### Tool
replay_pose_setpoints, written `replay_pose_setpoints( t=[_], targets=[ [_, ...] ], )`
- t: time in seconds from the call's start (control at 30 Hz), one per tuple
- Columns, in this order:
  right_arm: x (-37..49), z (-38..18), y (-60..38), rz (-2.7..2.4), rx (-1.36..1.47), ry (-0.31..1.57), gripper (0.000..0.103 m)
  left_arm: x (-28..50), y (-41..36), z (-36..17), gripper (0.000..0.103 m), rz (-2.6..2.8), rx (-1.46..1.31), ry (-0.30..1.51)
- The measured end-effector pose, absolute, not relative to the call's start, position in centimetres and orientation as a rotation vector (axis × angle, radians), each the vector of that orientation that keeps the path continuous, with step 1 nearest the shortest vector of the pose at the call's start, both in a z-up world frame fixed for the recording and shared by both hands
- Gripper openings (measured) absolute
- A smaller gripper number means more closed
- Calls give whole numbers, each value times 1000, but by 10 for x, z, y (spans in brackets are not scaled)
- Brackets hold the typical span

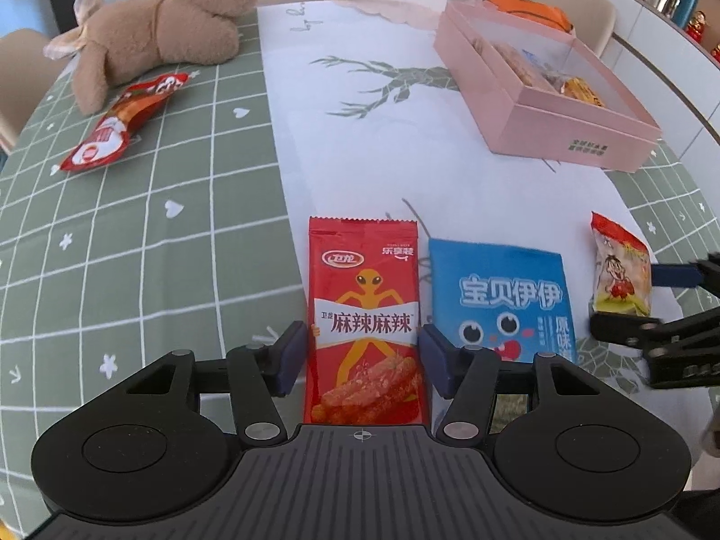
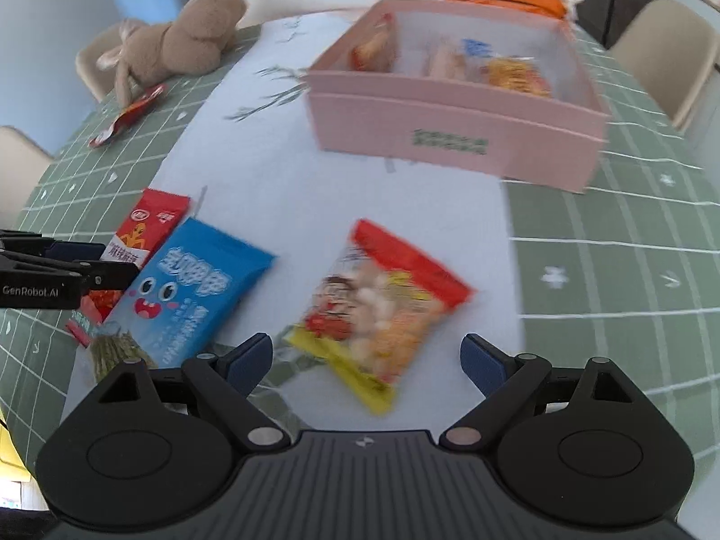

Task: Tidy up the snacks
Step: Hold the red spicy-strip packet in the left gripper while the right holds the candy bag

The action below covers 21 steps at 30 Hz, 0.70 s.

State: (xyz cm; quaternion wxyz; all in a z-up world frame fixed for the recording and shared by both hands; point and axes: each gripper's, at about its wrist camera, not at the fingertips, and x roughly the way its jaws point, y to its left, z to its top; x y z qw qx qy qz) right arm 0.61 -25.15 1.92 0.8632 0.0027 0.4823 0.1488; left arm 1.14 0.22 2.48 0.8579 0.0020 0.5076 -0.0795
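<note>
my left tongs (image 1: 363, 353) sit clamped on the flat red foil spicy-strip packet (image 1: 363, 315); my right tongs (image 2: 365, 360) gape apart around the clear red-and-yellow snack bag (image 2: 382, 310) on the table (image 2: 405, 207).

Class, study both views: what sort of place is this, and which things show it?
Probably a home dining room: a table under a green grid-patterned tablecloth, beige dining chairs around it, and a brown plush rabbit toy lying on top.

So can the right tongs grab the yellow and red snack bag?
Probably yes. The right tongs are open, and the yellow and red snack bag lies flat just ahead between them. Nothing sits on it; the blue snack packet is off to the side.
</note>
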Motion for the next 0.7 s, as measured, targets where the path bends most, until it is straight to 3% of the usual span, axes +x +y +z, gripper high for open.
replay_pose_setpoints(
  t=[0.27,0.47,0.7],
  targets=[
    [7,21,-244,232,-230,925,92,5,4,25,62,-152,-10,1065],
    [23,22,-284,220,79,1041,93,4,2,25,62,-153,-3,1053],
    [29,19,-256,163,19,1011,92,2,2,25,62,-159,4,1051]
  ],
)
